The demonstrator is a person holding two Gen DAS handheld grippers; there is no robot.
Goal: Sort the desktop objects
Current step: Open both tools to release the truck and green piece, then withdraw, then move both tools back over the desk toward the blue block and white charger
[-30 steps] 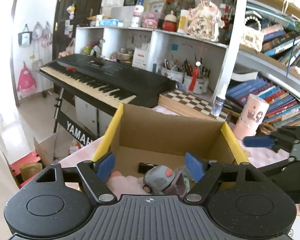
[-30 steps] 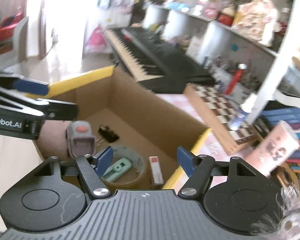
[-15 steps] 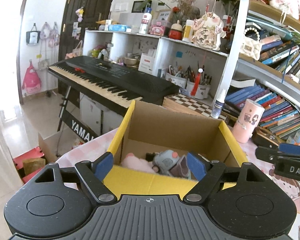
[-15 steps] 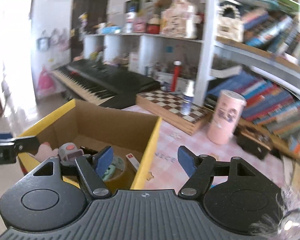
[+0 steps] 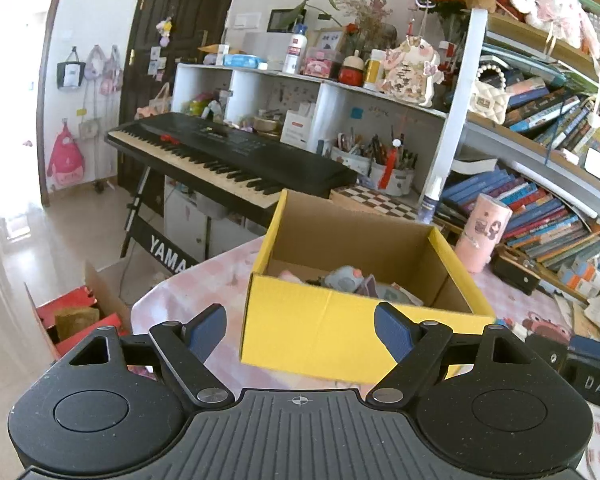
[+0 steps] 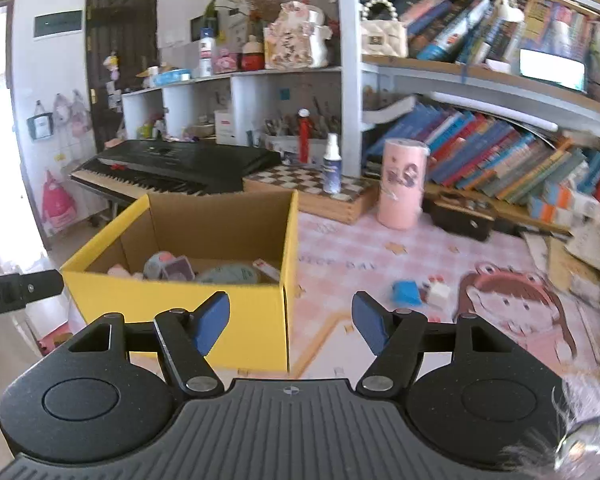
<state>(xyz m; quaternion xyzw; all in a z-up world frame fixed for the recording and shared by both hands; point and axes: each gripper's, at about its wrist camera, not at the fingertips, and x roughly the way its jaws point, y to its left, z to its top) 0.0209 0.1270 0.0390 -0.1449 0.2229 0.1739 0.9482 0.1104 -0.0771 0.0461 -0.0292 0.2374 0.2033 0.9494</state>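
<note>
A yellow cardboard box [image 5: 328, 328] stands on the pink table, also in the right wrist view [image 6: 236, 312]. Inside lie a grey toy with a pink dot [image 5: 342, 278], a pink soft item, a tape roll [image 6: 228, 274] and a small box. My left gripper [image 5: 300, 330] is open and empty, in front of the box. My right gripper [image 6: 290, 322] is open and empty, near the box's right front corner. A blue block [image 6: 406, 292] and a white cube [image 6: 438, 292] lie on the table to the right.
A pink cylinder [image 6: 400, 184], spray bottle [image 6: 332, 164] and chessboard [image 6: 312, 188] stand behind the box. A black case [image 6: 460, 216] and rows of books [image 6: 500, 160] line the back right. A keyboard [image 5: 228, 160] stands off the table's left.
Both grippers have pulled back and up out of the box. The box now lies wholly in front of them. The right view has swung rightwards over the table.
</note>
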